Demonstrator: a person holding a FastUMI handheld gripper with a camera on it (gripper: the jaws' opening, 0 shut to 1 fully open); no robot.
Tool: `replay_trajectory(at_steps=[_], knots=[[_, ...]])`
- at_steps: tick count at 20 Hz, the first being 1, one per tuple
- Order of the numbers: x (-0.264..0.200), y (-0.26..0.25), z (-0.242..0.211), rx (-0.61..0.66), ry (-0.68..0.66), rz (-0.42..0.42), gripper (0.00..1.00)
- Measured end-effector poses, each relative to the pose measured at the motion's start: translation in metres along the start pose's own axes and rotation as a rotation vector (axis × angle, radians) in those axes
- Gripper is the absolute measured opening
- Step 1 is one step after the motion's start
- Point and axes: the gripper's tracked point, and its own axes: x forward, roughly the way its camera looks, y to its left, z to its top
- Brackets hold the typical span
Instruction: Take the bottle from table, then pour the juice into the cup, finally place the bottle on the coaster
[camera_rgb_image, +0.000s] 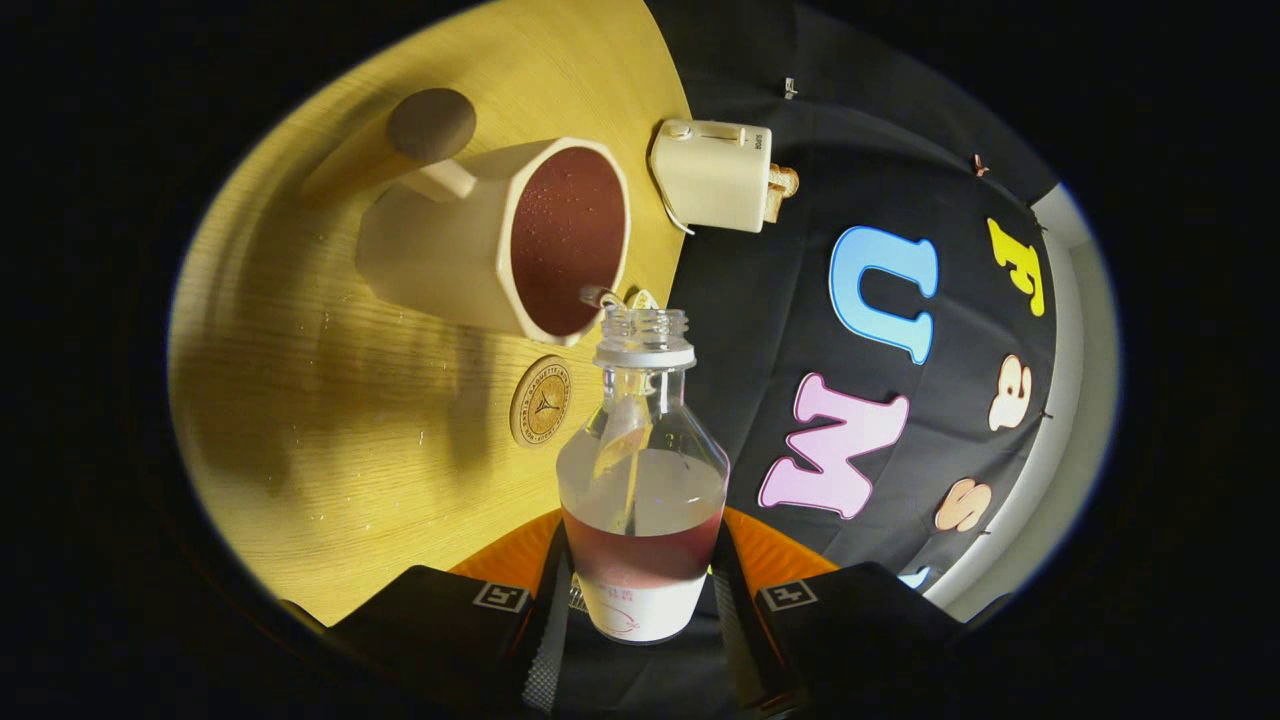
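Between the tool's (640, 600) two fingers, pinched low on its body: a clear glass bottle (642, 490), uncapped, tilted with the threaded mouth just beside the cup (500, 240) rim, likely to send the dark red juice across. Cup cream, faceted, already holding red liquid. Round cork-like coaster (541, 401) flat on the pale wood-grain surface (330, 450), near the cup, ready for set-down. Small cream toaster (712, 175) beyond.

A staged recording booth dressed as a kitchen corner. A pale wood-grain round tabletop (330, 430) fills the left of the frame, bearing a small cream plastic toaster (712, 175) with bread at upper centre; black draped cloth (760, 300) forms the wall on the right.
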Motion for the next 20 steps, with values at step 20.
replay_trajectory(at_steps=[20], knots=[[-0.001,-0.011,0.005,-0.089,-0.028,-0.034,0.68]])
